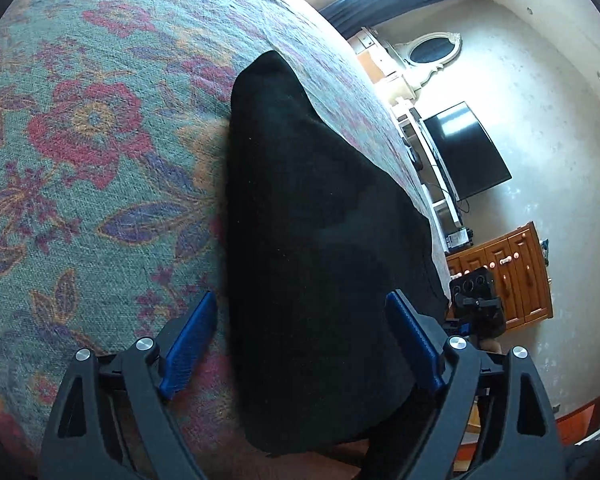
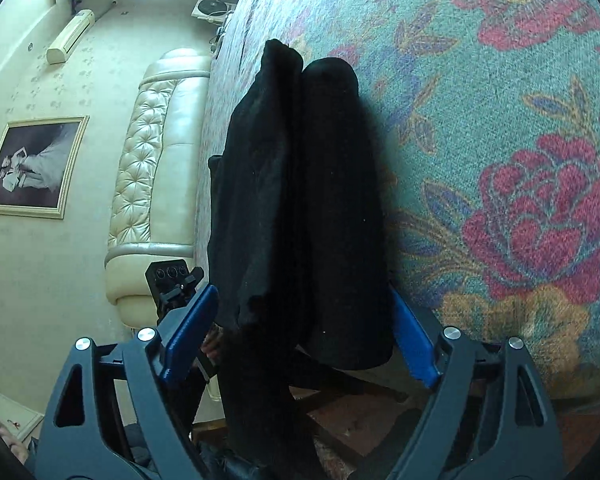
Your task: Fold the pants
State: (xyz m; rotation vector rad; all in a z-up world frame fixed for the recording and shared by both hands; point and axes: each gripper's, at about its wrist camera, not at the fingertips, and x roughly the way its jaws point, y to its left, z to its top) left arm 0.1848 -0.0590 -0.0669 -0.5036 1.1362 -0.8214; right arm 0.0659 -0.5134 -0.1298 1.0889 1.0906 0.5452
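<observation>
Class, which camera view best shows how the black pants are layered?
The right wrist view: the black pants show two side-by-side folds with a seam between. The left wrist view shows them only as one dark mass.

I see black pants [image 1: 312, 216] on a teal bedspread [image 1: 100, 60] patterned with red, purple and orange flowers; my fingers [image 1: 190, 338] are blue on black frames.

The black cloth pants [image 1: 312, 240] look matt and softly napped, flecked with lint. Under them the floral woven bedspread [image 1: 100, 128] shows a coarse, rough weave. Each black matt plastic claw [image 2: 304, 344] carries ribbed blue pads [image 2: 188, 332] and shiny metal bolts.
</observation>
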